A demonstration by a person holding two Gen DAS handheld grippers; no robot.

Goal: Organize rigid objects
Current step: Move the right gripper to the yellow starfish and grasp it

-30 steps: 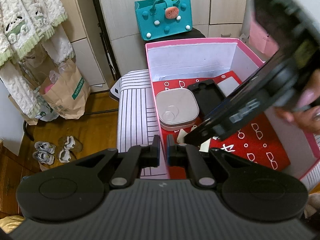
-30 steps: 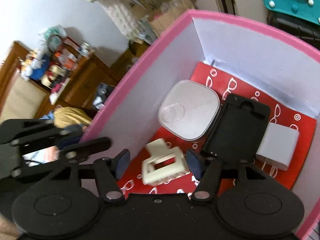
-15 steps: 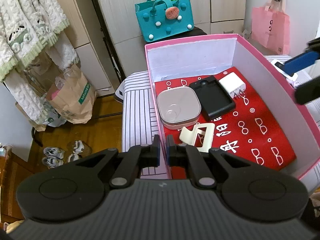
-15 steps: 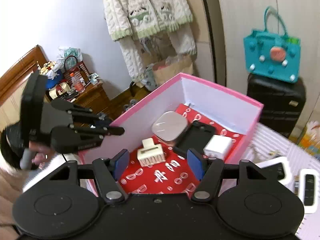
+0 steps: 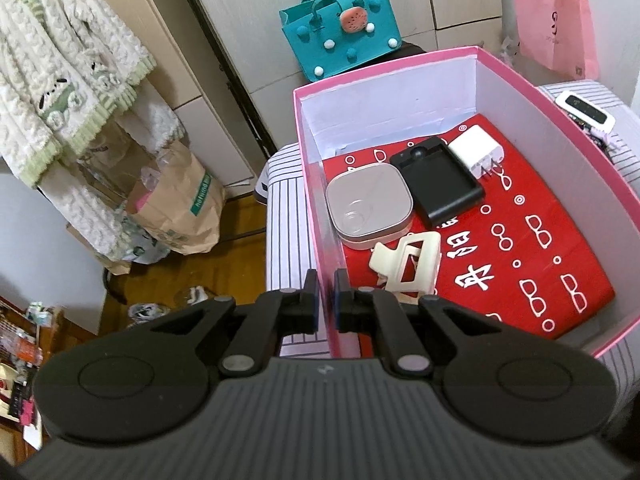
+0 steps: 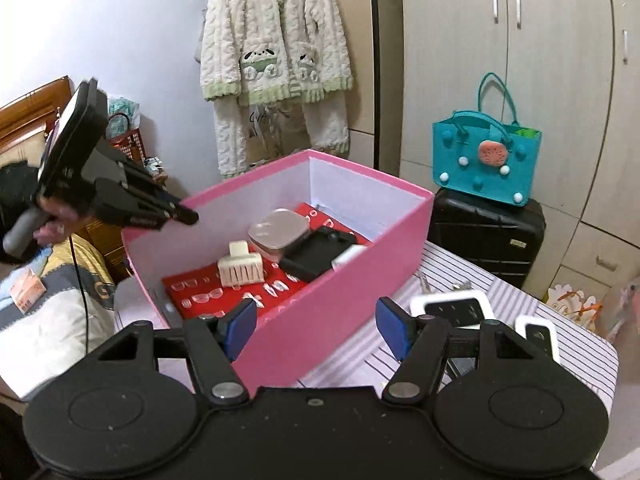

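Striped cloth (image 6: 516, 296) covers the table where the pink box (image 5: 516, 80) stands; hair clip (image 5: 406, 266), case, charger already lie inside. Left gripper (image 5: 326, 296) is closed on the box wall, probably steadying it. Right gripper (image 6: 316, 326), open and empty, faces white devices (image 6: 452, 308) beside the box.

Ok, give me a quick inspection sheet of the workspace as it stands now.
Surface: striped table, pink box on it.
Job's things: in box, grey square case, black case, white charger, cream hair clip; outside, two white devices.
Clutter: keys by the box, hard to make out.
Grippers: left hand-held gripper shut, empty, at the box's near wall; right hand-held gripper open, empty, outside the box.
Cables: black lead under the left hand.
Surroundings: teal bag, black suitcase, hanging robe.
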